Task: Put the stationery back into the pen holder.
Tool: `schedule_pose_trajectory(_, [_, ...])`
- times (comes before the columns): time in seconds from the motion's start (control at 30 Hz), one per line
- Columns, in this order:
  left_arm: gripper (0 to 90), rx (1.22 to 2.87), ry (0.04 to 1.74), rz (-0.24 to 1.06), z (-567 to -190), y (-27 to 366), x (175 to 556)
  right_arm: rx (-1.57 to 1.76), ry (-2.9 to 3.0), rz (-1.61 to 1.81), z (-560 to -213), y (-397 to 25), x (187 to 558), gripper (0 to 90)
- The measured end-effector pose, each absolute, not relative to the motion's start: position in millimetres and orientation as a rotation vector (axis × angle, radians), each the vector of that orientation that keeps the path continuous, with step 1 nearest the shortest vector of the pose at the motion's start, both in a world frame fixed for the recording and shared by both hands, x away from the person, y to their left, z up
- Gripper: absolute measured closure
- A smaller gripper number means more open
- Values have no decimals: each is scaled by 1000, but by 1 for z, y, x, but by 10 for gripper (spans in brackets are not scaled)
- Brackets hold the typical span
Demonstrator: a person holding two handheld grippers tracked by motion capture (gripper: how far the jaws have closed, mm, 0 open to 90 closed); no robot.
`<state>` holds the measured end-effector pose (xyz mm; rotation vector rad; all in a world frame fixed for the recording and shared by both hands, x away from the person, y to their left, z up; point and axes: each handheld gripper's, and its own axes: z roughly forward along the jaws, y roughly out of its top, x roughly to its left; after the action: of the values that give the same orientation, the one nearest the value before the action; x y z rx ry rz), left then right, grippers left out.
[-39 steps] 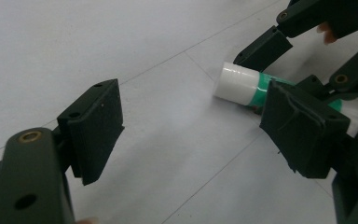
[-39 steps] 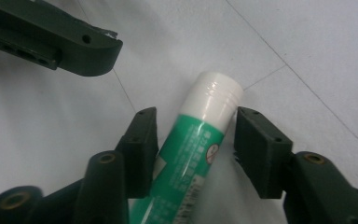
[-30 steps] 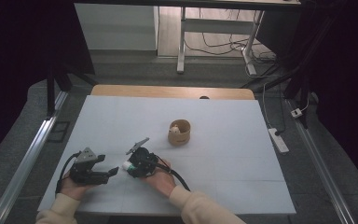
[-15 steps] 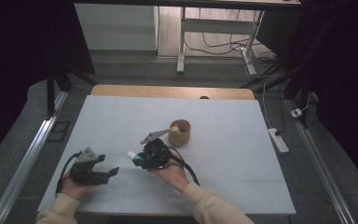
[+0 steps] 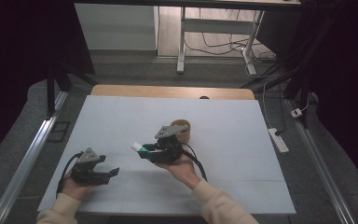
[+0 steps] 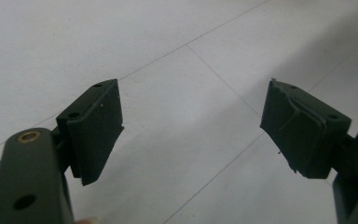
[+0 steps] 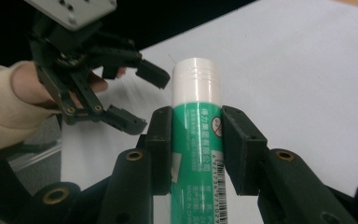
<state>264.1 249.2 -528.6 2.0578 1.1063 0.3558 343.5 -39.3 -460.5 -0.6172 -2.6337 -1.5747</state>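
Note:
A green glue stick [image 7: 196, 135] with a white cap sits clamped between the jaws of my right gripper [image 7: 196, 144]. From above, that right gripper [image 5: 144, 150] hovers over the table's middle, with the glue stick [image 5: 139, 148] poking out to the left. My left gripper [image 5: 113, 172] rests low near the front left of the table, open, with nothing between its pads [image 6: 98, 130]. The left gripper [image 7: 137, 100] also appears in the right gripper view, off to the upper left, jaws apart.
A small round wooden cup [image 5: 182, 129] stands just behind the right gripper. The white table sheet [image 5: 242, 154] spreads wide to the right and back. A power strip [image 5: 278, 140] lies on the floor by the table's right edge.
My right gripper has carried the glue stick right and away from the left gripper, toward the wooden cup. The left gripper has stayed put, open.

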Motion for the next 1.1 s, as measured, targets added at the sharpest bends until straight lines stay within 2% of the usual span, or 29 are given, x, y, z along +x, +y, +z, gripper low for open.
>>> schedule_pose_trajectory(1.1, [203, 2079, 1102, 351, -531, 248, 265, -746, -2613, -1823, -431, -96, 374, 652])
